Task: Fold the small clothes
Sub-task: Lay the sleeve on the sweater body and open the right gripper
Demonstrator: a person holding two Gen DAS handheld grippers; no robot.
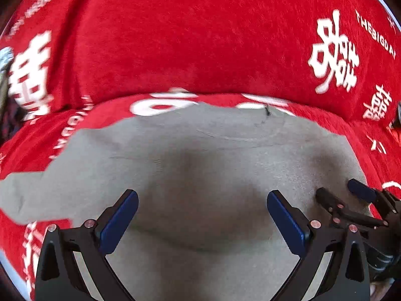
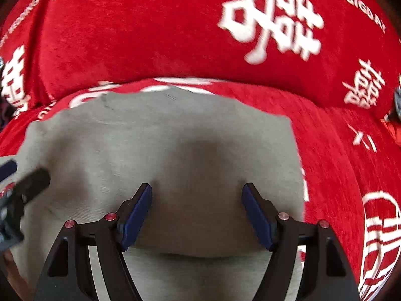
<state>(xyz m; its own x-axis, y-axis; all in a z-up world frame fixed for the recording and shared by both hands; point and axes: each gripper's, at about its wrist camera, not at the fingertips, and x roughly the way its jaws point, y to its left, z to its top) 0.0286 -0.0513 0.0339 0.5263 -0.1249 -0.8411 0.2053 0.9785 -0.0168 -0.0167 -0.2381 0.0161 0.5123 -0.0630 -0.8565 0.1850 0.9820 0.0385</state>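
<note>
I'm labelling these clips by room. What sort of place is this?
Probably a home sofa or bed: a grey garment lies on a plush red cover printed with white double-happiness characters, a cushioned backrest rising behind.

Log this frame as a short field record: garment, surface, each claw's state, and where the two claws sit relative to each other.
garment: grey garment, lying spread out, a fold edge near the claws
surface: red cover with white characters and lettering
left claw: open, over the garment, nothing between its fingers
right claw: open, over the garment, holding nothing
relation: side by side; each claw shows at the edge of the other's view
</note>
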